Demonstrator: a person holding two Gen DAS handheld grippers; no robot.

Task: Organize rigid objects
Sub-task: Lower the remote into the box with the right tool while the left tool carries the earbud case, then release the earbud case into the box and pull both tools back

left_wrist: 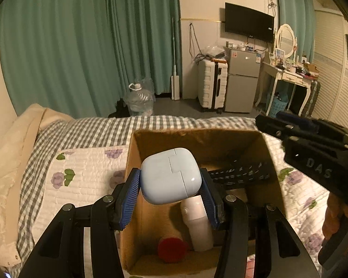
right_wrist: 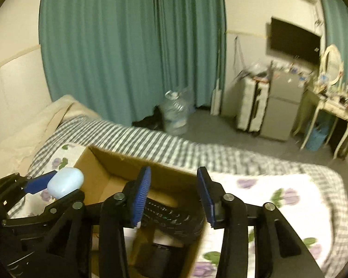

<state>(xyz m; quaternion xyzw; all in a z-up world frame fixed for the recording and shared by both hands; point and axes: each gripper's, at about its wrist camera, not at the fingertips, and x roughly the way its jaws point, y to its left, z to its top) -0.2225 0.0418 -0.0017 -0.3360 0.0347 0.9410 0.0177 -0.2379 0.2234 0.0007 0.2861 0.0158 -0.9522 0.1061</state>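
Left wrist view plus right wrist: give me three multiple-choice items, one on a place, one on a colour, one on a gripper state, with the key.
1. Where does the black remote control with white key markings lie?
A. on the quilt
B. inside the open brown cardboard box
C. on the floor

2. What colour is the round cap at the bottom of the box?
A. red
B. green
C. yellow

3. What is the left gripper doing?
A. standing open and empty
B. shut on the pale blue rounded plastic case
C. shut on the white bottle

Key: 1 B, the black remote control rests within the walls of the cardboard box. 2 A, the round cap is red. 3 B, the left gripper has both ribbed blue pads pressed on the pale blue case, above the white bottle.
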